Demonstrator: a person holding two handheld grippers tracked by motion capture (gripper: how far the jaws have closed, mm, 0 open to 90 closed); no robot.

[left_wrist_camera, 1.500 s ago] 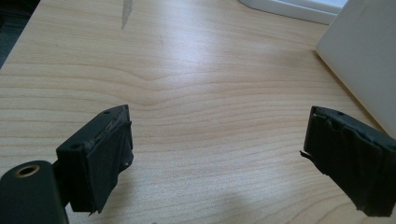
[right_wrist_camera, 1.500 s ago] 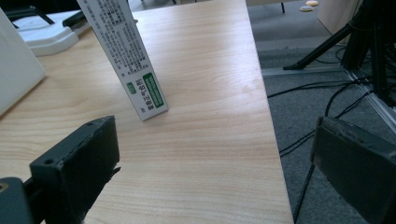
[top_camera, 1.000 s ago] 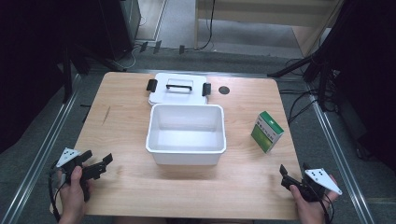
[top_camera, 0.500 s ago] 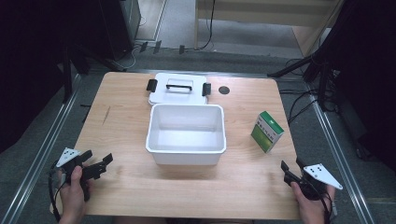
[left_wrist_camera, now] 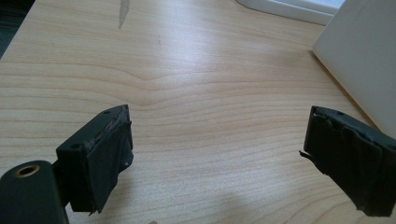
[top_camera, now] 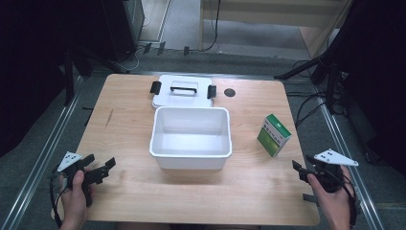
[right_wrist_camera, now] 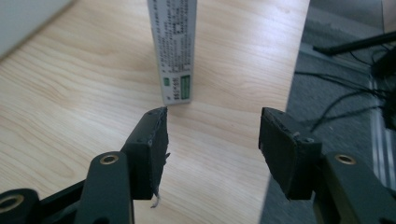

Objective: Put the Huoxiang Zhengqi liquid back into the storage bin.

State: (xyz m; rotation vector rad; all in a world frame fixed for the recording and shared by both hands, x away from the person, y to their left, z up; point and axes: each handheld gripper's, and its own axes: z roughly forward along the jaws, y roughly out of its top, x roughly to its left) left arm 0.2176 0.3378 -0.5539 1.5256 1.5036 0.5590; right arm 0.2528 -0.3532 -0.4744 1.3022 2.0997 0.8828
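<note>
A white open bin (top_camera: 189, 161) stands empty in the middle of the wooden table (top_camera: 125, 120). Its white lid (top_camera: 182, 98) with black handle and clips lies flat just behind it. A green and white carton (top_camera: 273, 134) stands upright to the right of the bin. My left gripper (top_camera: 99, 171) is open near the front left corner, and the bin's wall (left_wrist_camera: 360, 60) shows at the right of its view beyond the left gripper (left_wrist_camera: 215, 158). My right gripper (top_camera: 300, 170) is open at the front right edge. In its own view the carton (right_wrist_camera: 173, 51) stands just ahead of the right gripper (right_wrist_camera: 212, 140), slightly left.
A round black hole (top_camera: 230, 92) sits in the table near the back edge, right of the lid. A dark streak (left_wrist_camera: 123, 10) marks the wood at the left. Cables and stand legs (top_camera: 311, 72) lie on the floor past the right edge (right_wrist_camera: 292, 70).
The right gripper has edged forward toward the carton. The left gripper has hardly moved.
</note>
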